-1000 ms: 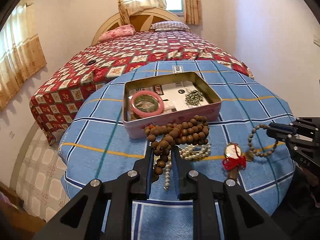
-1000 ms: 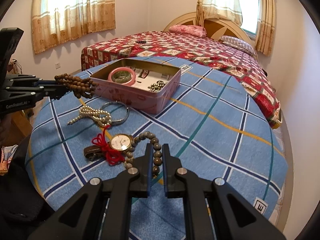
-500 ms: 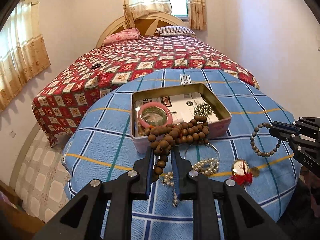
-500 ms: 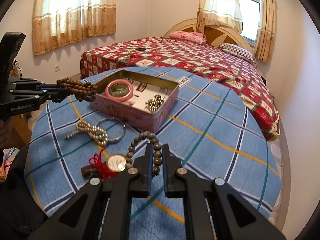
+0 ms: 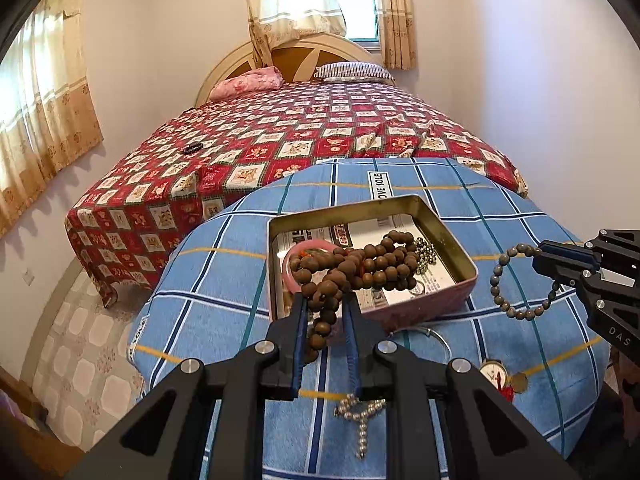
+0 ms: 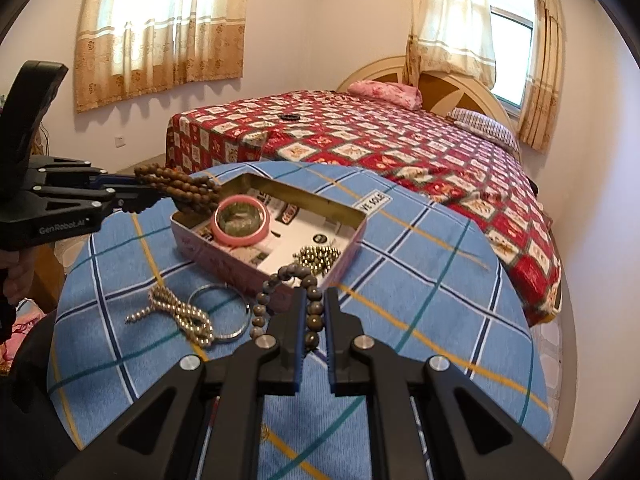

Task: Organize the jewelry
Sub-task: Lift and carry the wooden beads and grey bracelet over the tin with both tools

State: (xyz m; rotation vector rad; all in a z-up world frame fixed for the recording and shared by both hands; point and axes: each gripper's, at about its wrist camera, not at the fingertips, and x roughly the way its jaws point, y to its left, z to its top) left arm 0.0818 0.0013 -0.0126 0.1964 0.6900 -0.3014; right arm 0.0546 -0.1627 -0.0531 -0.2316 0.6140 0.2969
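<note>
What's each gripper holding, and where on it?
Left gripper: brown bead strand, pinched near one end. Right gripper: grey bead bracelet, gripped on its loop.

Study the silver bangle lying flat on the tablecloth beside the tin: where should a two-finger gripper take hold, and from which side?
Grip the silver bangle on its open right-hand arc, coming from above with one finger inside the ring and one outside. It lies flat, so there is no edge to pinch sideways, and the pearl strand overlaps its left side.

Matt wooden beads (image 5: 360, 266), metal tin (image 5: 452, 240) (paper-lined), woven cloth (image 6: 420, 292).
</note>
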